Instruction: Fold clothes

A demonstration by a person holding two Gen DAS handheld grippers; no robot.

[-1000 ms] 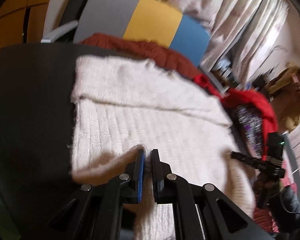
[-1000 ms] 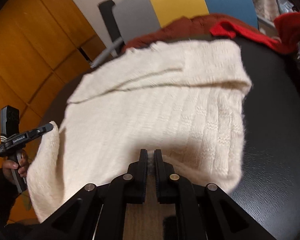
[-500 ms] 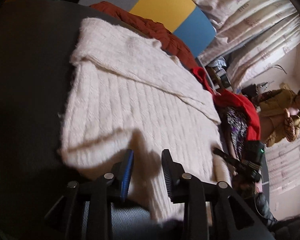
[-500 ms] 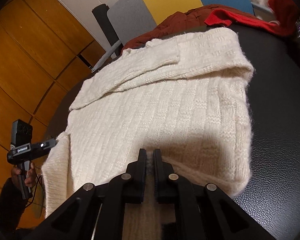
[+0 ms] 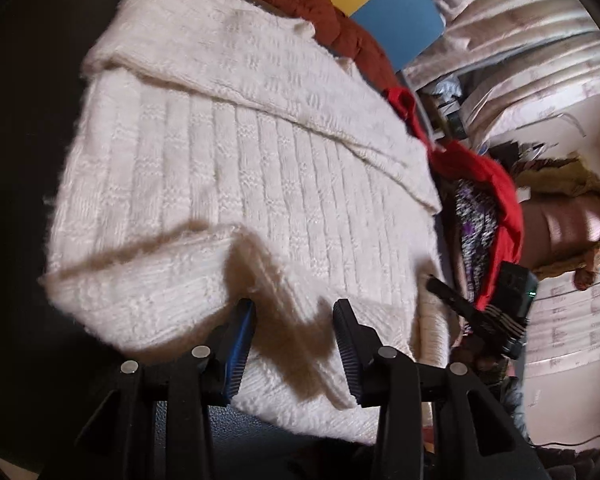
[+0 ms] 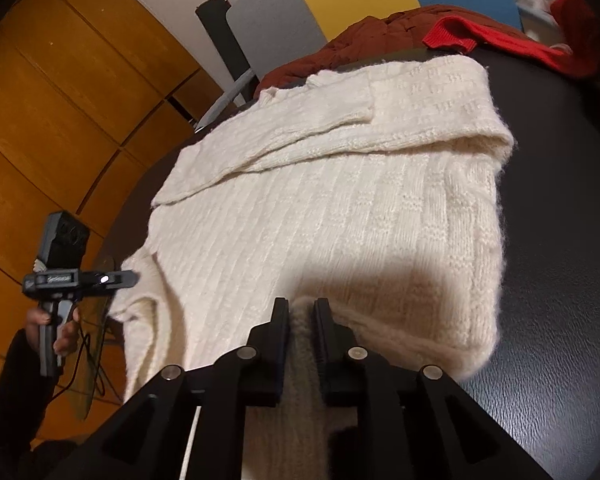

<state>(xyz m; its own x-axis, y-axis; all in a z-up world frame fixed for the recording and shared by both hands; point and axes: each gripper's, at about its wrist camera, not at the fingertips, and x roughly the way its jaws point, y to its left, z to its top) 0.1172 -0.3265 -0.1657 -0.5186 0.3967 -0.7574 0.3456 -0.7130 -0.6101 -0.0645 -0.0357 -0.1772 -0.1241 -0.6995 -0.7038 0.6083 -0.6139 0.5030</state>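
1. Sweater (image 5: 260, 184) is spread on the dark table (image 6: 560, 240), bare tabletop left of the left gripper (image 5: 294, 320) and right of the right gripper (image 6: 301, 316).
2. Left jaws, pinched on the hem a second ago, are now parted, the knit released beneath them.
3. Right jaws remain clamped on the near hem.
4. Hem under both tools is hidden; red garments (image 5: 496, 200) are blurred.
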